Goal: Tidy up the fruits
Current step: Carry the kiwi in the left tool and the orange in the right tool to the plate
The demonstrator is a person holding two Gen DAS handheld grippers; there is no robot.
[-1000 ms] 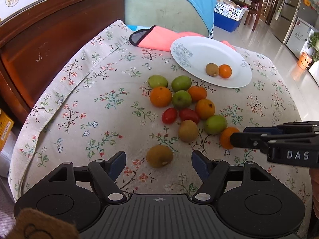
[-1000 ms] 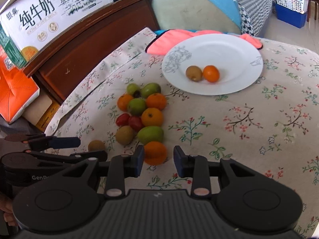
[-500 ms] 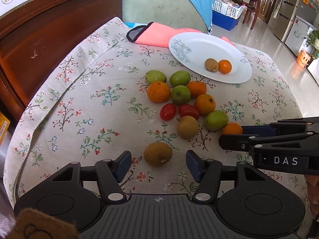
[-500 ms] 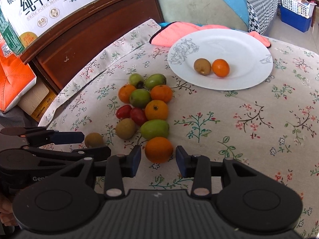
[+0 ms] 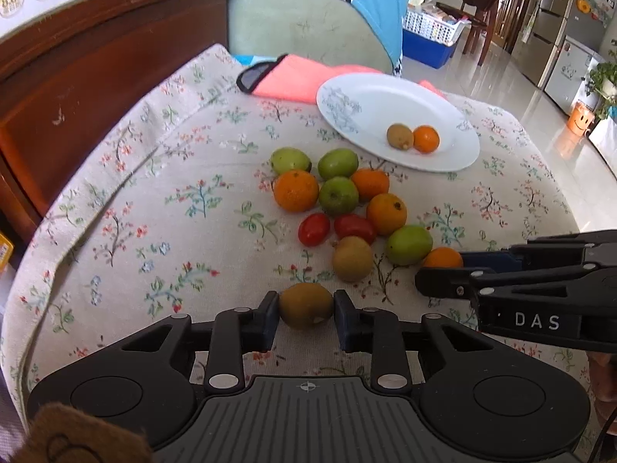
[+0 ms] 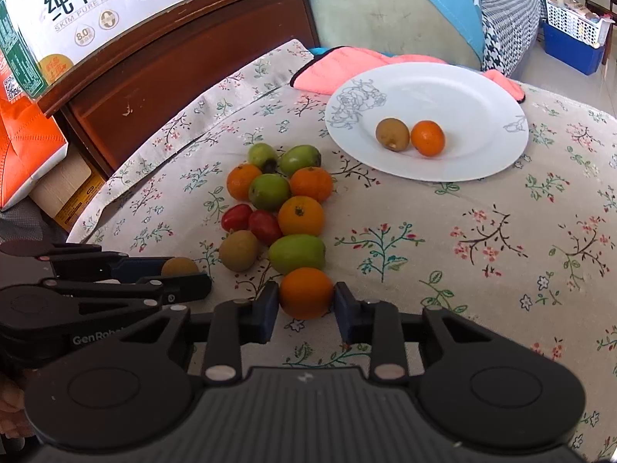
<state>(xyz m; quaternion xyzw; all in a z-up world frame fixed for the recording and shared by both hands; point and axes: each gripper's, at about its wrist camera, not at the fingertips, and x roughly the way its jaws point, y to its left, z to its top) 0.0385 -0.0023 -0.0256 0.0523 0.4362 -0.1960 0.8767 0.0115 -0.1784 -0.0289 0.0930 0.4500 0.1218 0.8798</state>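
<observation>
Half a second ago both pairs of fingers stood apart around their fruit; now both are drawn in. The left gripper (image 5: 306, 308) pinches the brown, fuzzy kiwi (image 5: 305, 306) nearest the cloth's front edge, pads touching its two sides. The right gripper (image 6: 306, 303) likewise clamps the round orange citrus fruit (image 6: 306, 292) at the near end of the fruit row. Both fruits seem to rest on the floral tablecloth (image 5: 162, 239) rather than hang above it, so I judge the grasps made and the lifts not yet begun.

Each tool lies low and nearly level, fingers pointing forward over the cloth, the two side by side.

Just beyond the orange sits a green oval fruit (image 6: 296, 253), touching or nearly touching it. Farther on lies the loose cluster: another kiwi, two red tomatoes, more oranges and green fruits.

At the far side the white, flower-printed plate (image 6: 474, 96) holds one kiwi and one orange side by side. That pairing suggests the two gripped fruits belong there next.
</observation>
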